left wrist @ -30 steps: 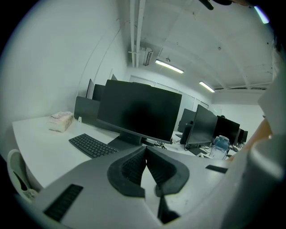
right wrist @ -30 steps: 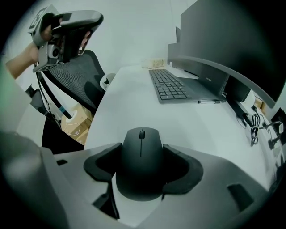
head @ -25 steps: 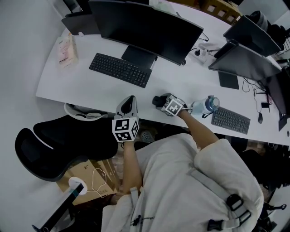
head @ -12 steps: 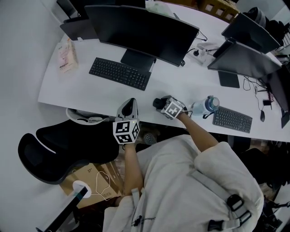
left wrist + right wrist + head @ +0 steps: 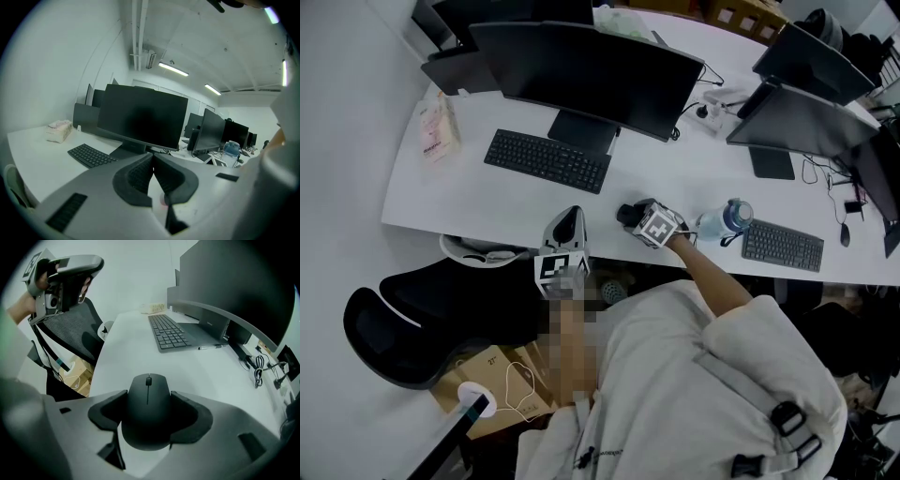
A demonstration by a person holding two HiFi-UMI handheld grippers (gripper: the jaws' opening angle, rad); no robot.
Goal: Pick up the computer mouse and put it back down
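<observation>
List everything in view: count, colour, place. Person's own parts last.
desk: one, white, spans the view
monitors: at least three, black, along the desk's back
keyboards: two, black, one before the big monitor, one at right
computer mouse: one, black, at the desk's front edge
water bottle: one, bluish, beside the right keyboard
tissue pack: one, pale, desk's left end
office chair: one, black, left of person
left gripper: one, grey, shut, empty, by the desk's edge
right gripper: one, grey, gripping the computer mouse

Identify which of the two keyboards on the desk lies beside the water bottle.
The keyboard at the head view's right, just right of the water bottle; the other keyboard sits before the big monitor.
</observation>
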